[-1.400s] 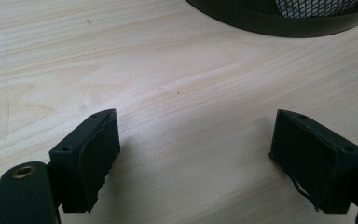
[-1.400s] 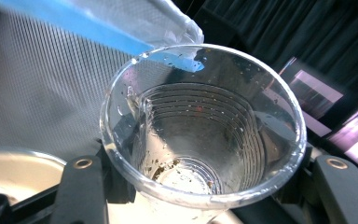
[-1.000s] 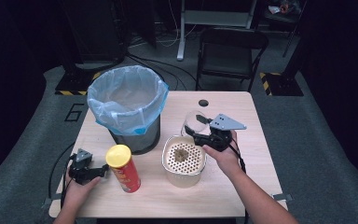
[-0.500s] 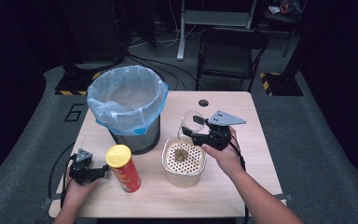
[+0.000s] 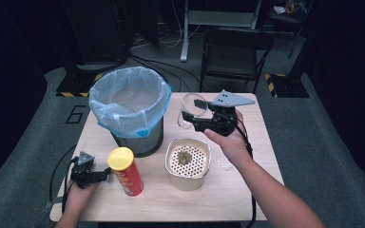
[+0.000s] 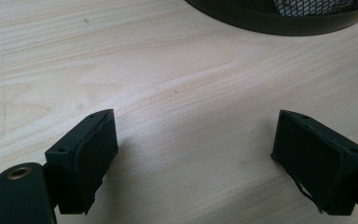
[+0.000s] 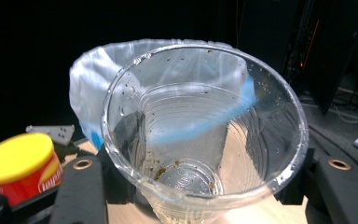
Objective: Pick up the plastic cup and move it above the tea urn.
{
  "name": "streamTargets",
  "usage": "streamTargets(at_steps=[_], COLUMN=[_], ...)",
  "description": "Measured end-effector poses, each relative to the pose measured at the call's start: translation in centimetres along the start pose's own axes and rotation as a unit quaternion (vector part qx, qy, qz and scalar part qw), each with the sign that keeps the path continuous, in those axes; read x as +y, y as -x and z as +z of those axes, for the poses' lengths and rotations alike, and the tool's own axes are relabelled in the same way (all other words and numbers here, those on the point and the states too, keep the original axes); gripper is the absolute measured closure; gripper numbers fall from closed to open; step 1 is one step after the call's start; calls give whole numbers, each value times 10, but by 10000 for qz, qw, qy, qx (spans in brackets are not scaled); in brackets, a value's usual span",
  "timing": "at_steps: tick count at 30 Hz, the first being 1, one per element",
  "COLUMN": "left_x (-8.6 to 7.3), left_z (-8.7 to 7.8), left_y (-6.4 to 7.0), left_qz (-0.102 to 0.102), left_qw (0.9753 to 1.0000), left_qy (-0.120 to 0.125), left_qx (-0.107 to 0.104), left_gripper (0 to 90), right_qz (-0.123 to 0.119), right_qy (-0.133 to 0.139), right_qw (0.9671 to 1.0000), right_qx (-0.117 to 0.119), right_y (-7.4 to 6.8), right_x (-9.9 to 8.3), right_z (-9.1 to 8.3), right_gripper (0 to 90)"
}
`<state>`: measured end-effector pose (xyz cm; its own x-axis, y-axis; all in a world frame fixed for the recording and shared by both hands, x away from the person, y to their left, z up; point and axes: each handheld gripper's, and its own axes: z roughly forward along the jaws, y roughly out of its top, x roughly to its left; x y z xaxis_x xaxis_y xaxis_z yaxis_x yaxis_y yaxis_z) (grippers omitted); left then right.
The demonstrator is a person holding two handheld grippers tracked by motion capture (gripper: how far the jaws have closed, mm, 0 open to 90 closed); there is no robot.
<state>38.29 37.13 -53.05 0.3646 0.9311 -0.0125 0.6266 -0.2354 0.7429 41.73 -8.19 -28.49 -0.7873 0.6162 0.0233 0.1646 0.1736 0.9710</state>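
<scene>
Right gripper (image 5: 192, 109) clamps clear plastic cup (image 5: 190, 109), upper center of frame.
Cup tilted, brown specks inside; left gripper (image 6: 196, 158) gapes wide, holding nothing.

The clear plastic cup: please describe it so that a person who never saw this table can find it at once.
Start at the bin with the blue-white bag on the wooden table. To its right, the right tool holds a plastic cup above the perforated metal container. Unlike the red can, it is transparent, with brown crumbs inside.

"6" on the floor mat (image 5: 74, 115)
</scene>
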Motion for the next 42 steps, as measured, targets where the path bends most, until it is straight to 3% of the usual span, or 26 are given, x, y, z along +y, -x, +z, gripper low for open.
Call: streamTargets(at_steps=[9,10,11,15,18,19,21,22,23,25,30,37,42], left_x=[0,0,0,0,0,0,0,0,0,0,0,0,0], left_z=[0,0,0,0,1,1,0,0,0,0,0,0,0], left_y=[0,0,0,0,0,0,0,0,0,0,0,0,-1], left_qz=[25,25,16,18,-16,-16,-7,-7,-7,-5,-8,-5,25], left_qw=[10000,10000,10000,10000,10000,10000,10000,10000,10000,10000,10000,10000,10000], left_qy=[22,22,31,28,52,52,-13,-13,-10,-11,-8,-7,-12], left_qx=[5,5,4,5,7,7,-22,-22,-23,-23,-26,-21,-8], left_gripper=[134,134,134,134,134,134,134,134,134,134,134,135,135], right_qz=[-13,-13,4,-88,-189,-189,-407,-407,-368,-390,-279,-99,-158], right_qy=[-44,-44,-53,-104,-92,-92,-147,-147,-149,-150,-345,-437,-532], right_qw=[10000,10000,10000,9999,9998,9998,9990,9990,9992,9991,9990,9990,9984], right_qx=[52,52,43,38,70,70,67,67,73,71,-3,57,65], right_y=[-3,-3,-3,-5,-12,-12,-19,-19,-23,-23,-29,-29,-31], right_x=[56,56,68,83,97,97,103,103,105,105,103,102,102], right_z=[15,15,23,37,65,65,85,85,101,107,141,159,167], right_gripper=[375,375,374,373,375,375,377,377,374,373,366,364,364])
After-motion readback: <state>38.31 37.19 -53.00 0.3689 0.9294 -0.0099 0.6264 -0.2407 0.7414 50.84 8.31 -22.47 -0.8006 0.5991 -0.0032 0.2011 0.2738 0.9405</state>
